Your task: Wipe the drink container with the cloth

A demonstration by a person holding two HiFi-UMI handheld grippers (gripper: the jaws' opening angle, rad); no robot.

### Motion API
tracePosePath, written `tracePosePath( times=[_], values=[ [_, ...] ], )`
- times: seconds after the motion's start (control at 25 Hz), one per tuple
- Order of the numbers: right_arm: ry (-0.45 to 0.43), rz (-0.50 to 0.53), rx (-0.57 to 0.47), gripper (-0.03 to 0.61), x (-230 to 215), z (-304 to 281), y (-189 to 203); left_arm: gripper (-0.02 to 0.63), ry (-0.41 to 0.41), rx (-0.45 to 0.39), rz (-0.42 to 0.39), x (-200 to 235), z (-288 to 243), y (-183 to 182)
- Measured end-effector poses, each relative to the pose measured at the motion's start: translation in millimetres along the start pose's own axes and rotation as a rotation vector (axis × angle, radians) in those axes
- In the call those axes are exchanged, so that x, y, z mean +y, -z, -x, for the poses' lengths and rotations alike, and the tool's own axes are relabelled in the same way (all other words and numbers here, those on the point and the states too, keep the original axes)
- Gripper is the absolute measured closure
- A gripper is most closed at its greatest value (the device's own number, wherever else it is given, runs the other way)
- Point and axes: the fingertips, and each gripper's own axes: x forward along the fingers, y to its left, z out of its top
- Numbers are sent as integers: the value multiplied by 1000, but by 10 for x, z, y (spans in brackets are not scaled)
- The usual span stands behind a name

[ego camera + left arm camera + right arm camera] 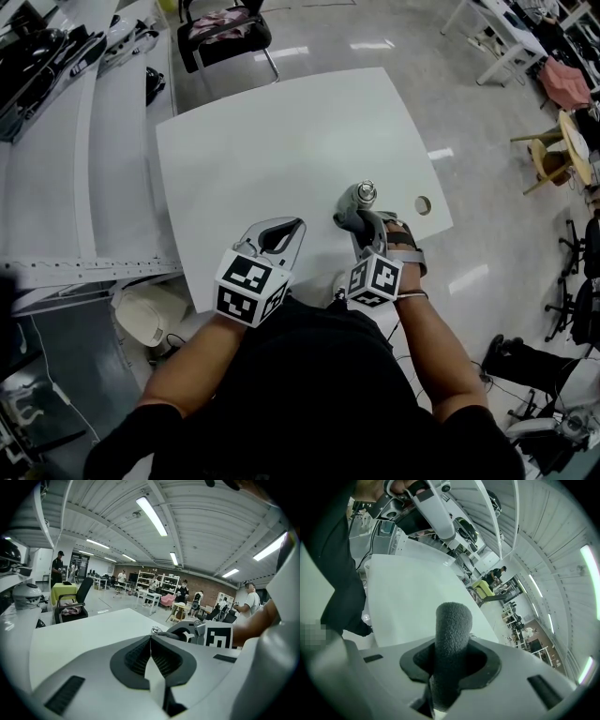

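Observation:
My right gripper (361, 223) is shut on a rolled grey cloth (350, 214) just above the white table (281, 141), near its front right. In the right gripper view the cloth (452, 634) sticks up as a fuzzy grey roll between the jaws of the right gripper (450, 656). A small shiny metal round top (366, 192) shows at the cloth's far end; I cannot tell whether it is the drink container. The left gripper (298, 225) hovers beside it to the left, jaws shut with nothing visible between them. From the left gripper (150, 641) I see the metal top (156, 630).
A round cable hole (423, 204) sits near the table's right edge. A black chair (225, 33) stands beyond the far edge. White shelving (84, 187) runs along the left, with a white bin (145, 314) below it. Wooden stools (553, 155) stand far right.

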Motion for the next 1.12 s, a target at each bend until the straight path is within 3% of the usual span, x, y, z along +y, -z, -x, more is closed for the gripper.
tracePosePath(
  times=[1.12],
  values=[
    [-177,34,121,463,683,-613,409,597,-29,40,24,48,69,174]
  ],
)
